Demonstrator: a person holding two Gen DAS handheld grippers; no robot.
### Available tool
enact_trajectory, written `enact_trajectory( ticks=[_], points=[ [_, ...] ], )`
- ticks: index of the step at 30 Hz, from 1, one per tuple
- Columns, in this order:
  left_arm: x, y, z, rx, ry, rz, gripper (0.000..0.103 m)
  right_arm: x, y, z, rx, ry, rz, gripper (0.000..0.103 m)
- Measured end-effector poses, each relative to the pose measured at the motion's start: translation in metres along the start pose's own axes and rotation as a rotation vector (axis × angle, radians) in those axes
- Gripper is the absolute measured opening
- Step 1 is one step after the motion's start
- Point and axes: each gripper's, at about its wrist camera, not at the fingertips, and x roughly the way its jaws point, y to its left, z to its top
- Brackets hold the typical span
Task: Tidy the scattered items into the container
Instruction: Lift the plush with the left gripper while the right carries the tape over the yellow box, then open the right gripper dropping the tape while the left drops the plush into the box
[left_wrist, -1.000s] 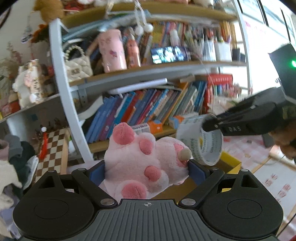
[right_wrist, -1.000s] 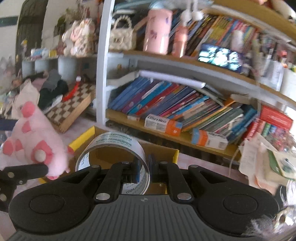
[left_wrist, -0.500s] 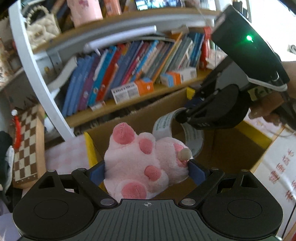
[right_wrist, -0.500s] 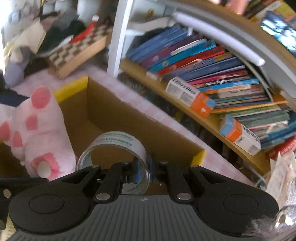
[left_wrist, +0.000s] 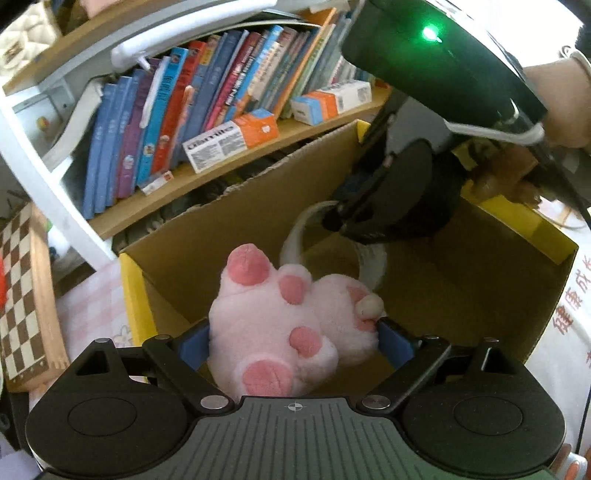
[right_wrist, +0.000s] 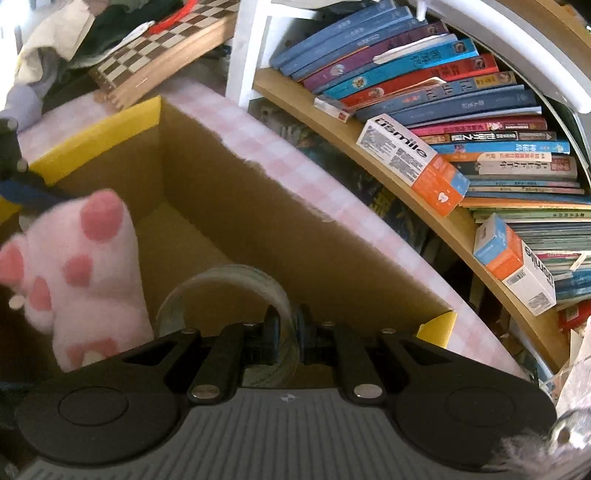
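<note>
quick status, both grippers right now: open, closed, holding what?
Left gripper: closed on the pink plush paw, over the cardboard box.
Right gripper: closed on the tape roll, inside the box.

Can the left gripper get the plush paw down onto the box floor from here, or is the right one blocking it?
Probably yes. The left gripper holds the plush paw inside the cardboard box. The right gripper with its tape roll sits beyond it, toward the far wall, and bare floor shows beside the paw.
</note>
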Motion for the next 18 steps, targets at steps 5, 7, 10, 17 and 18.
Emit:
enact_trajectory(
  ticks=[5, 7, 10, 17, 18],
  points=[
    [-0.003, -0.002, -0.001, 0.025, -0.009, 0.030, 0.096, -0.005, -0.005, 0.001, 0.025, -0.032, 0.005, 0.034],
    [-0.007, -0.001, -0.002, 0.023, -0.019, 0.036, 0.096, -0.010, -0.005, 0.001, 0.030, -0.046, 0.001, 0.035],
    [-0.015, -0.001, 0.000, 0.030, -0.058, 0.057, 0.096, -0.021, -0.007, 0.000, 0.050, -0.076, -0.003, 0.040],
    [-0.043, 0.005, 0.009, -0.004, -0.177, 0.111, 0.099, -0.063, -0.009, -0.005, 0.128, -0.189, -0.035, 0.077],
    [-0.048, 0.005, 0.009, -0.011, -0.191, 0.114, 0.099, -0.070, -0.007, -0.006, 0.132, -0.202, -0.037, 0.077]
  ],
)
